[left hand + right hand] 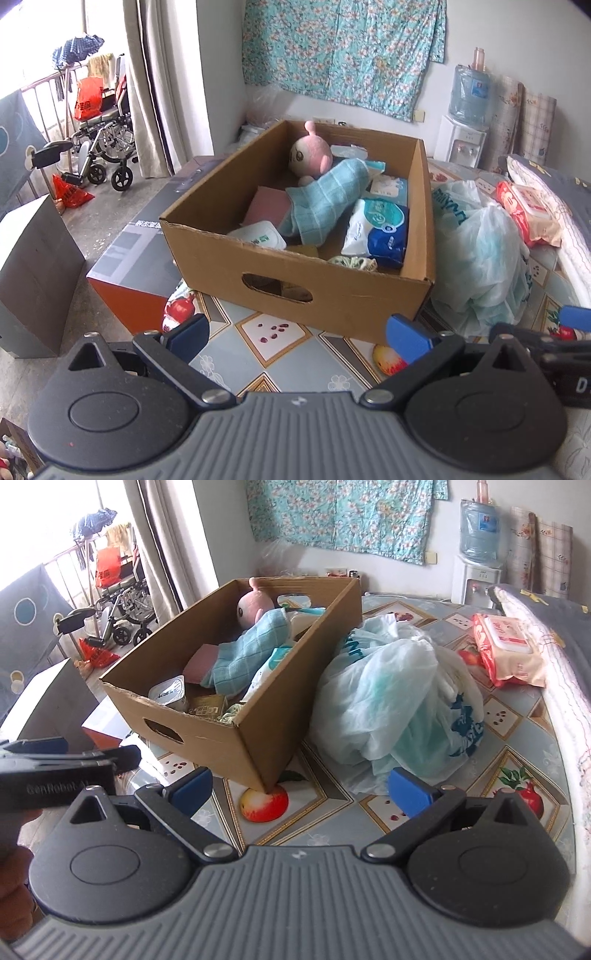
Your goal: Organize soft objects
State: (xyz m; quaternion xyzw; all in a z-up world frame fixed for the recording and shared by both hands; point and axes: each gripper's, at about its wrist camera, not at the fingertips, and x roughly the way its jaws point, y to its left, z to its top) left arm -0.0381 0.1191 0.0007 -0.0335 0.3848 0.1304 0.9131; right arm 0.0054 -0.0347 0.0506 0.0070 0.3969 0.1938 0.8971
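Note:
A cardboard box (295, 273) (229, 746) stands on the patterned tablecloth. Inside lie a pink plush doll (308, 153) (253, 605), a teal checked towel (328, 199) (251, 646), tissue packs (380, 232) and a pink pad (267, 208). A crumpled pale plastic bag (476, 254) (391, 698) sits right of the box, and a red wet-wipes pack (528, 210) (506, 646) lies beyond it. My left gripper (297, 338) is open and empty in front of the box. My right gripper (301, 792) is open and empty near the box's corner and the bag.
A folded quilt (554, 635) lies along the table's right edge. Grey and orange boxes (136, 266) stand left of the table, a wheelchair (107, 147) by the curtain, and a water dispenser (465, 122) at the back wall.

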